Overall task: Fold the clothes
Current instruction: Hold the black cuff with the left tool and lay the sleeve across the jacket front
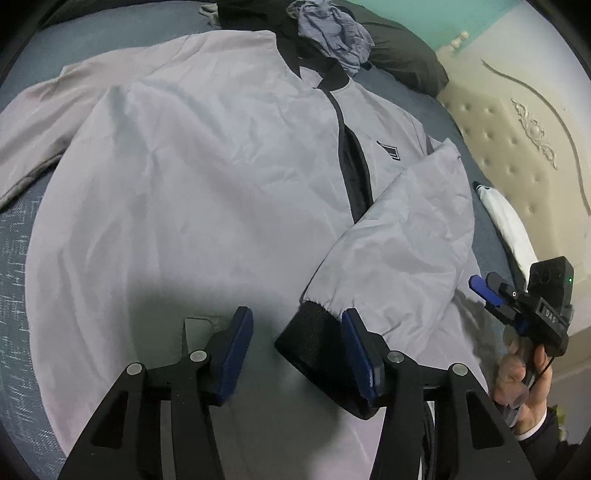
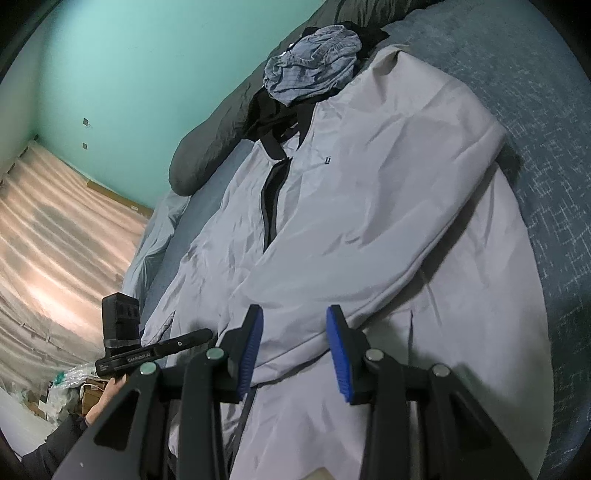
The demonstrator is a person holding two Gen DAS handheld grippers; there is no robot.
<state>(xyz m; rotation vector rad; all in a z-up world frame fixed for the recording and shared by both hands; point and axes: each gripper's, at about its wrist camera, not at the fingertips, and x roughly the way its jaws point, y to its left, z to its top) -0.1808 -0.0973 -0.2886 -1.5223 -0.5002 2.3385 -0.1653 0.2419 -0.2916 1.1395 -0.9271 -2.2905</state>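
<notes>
Bed (image 1: pixel 22 258): a blue woven cover is seen under everything; the jacket is spread across it.
Jacket (image 1: pixel 207 177): a pale grey jacket is laid front up, its dark zip band (image 1: pixel 354 173) running from the collar toward the near edge. One sleeve is stretched out to the far left; the other sleeve (image 1: pixel 410 236) is folded across the body on the right.
Cuff (image 1: pixel 314 339): the black ribbed cuff of the folded sleeve is seen lying on the jacket front, between the left fingers and touching the right-hand one.
Heap (image 1: pixel 332 33): crumpled blue-grey cloth is piled on dark garments at the far end, just beyond the collar, beside a dark pillow (image 1: pixel 406 59).
Headboard (image 1: pixel 517 140): a cream tufted panel is seen at the far right.
Left gripper (image 1: pixel 297 350): the fingers are held fairly wide apart; nothing is clamped.
Right gripper (image 2: pixel 294 350): the fingers are held moderately apart just above a fold of the jacket (image 2: pixel 369 221); whether cloth is touched cannot be told.
</notes>
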